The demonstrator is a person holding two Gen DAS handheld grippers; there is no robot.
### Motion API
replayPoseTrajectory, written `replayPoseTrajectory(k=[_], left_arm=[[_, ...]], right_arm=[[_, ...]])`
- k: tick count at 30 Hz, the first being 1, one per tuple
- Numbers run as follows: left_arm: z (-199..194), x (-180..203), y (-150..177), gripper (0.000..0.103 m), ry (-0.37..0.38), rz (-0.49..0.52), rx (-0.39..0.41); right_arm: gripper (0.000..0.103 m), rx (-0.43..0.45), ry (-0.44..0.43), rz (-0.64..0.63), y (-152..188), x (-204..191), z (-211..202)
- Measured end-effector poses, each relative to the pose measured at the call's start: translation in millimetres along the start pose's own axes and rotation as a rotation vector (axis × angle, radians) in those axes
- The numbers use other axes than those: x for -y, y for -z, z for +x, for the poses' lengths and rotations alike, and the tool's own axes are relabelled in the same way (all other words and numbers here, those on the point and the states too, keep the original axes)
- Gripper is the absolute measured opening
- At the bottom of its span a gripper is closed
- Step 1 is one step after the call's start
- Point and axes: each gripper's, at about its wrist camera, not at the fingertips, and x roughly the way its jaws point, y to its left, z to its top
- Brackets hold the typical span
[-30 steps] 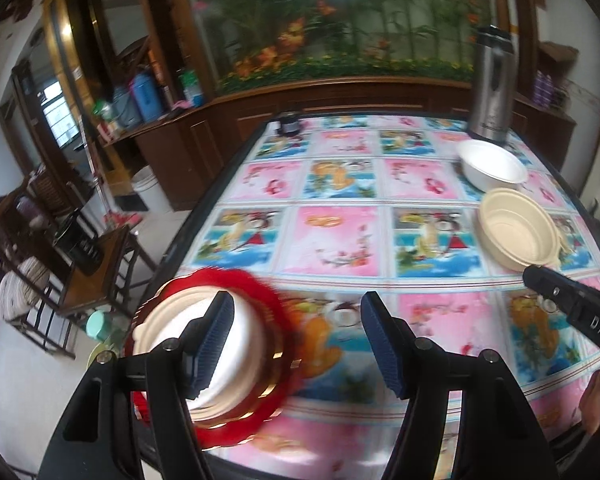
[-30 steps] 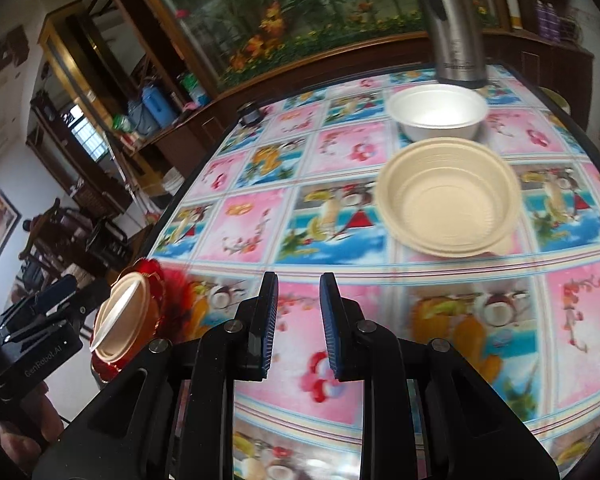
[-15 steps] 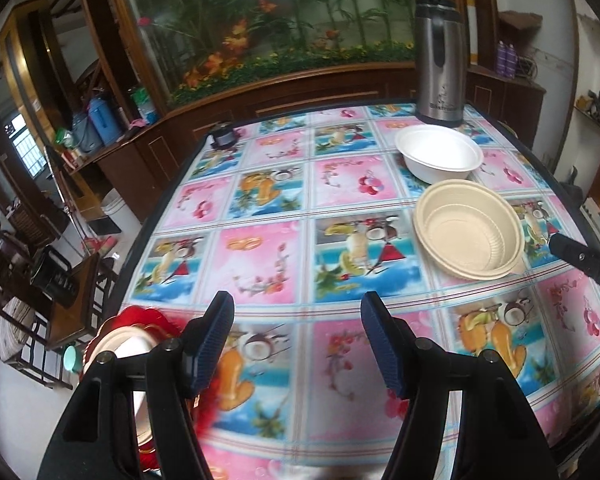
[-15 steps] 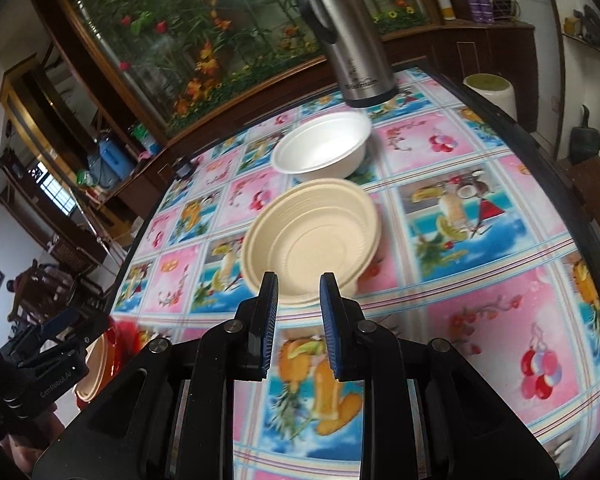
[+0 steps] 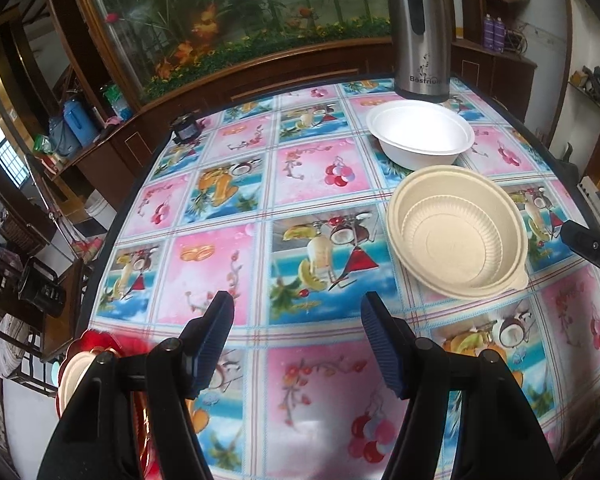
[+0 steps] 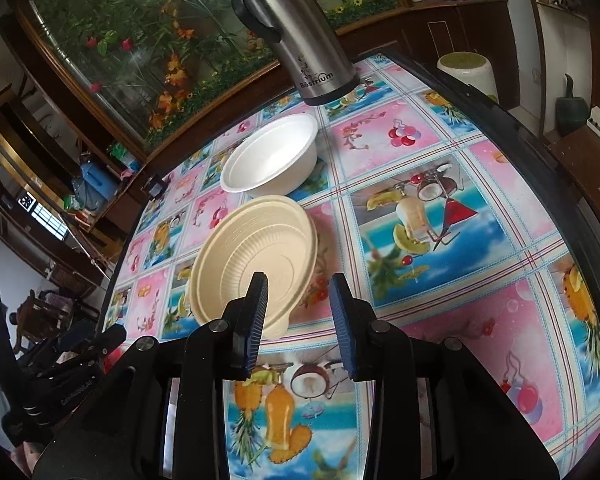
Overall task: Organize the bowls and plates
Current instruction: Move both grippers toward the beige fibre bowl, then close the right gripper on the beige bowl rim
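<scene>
A beige ribbed bowl [image 5: 458, 234] sits on the patterned table, with a white bowl [image 5: 420, 134] just behind it. Both show in the right wrist view, the beige bowl [image 6: 256, 256] and the white bowl [image 6: 272, 160]. My right gripper [image 6: 300, 312] is open and empty, its left finger over the beige bowl's near rim. My left gripper [image 5: 296, 332] is wide open and empty above the table's near left part. A red plate with a cream plate on it [image 5: 80, 368] lies at the near left corner, partly hidden behind my left finger.
A steel thermos [image 5: 418, 28] stands at the back right, also seen in the right wrist view [image 6: 296, 32]. A small dark jar [image 5: 186, 130] sits at the far left edge. The table's edge [image 6: 560, 168] curves along the right. Chairs [image 5: 28, 280] stand left.
My right gripper has opened from nearly shut and moved right and closer to the beige bowl. My left gripper has swung right, away from the red plate stack.
</scene>
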Motion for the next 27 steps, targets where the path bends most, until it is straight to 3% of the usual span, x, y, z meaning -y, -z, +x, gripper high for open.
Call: replayPoseTrajectory(k=[13,21,27], left_arm=[[25,14,-17,0.066,0.033,0.013,-0.031],[51,2,-44,0.066,0.159,-0.107,-0.072],[82,-1,-52,0.067,0.274,-0.198,-0.187]], right_arm=[[0.031,-0.023,0.015,0.016,-16,9,16],[0.031,-0.043,0.001,0.034,-21,9,27],[0.031,-0.091,-0.047,0.078,-24,12,40]])
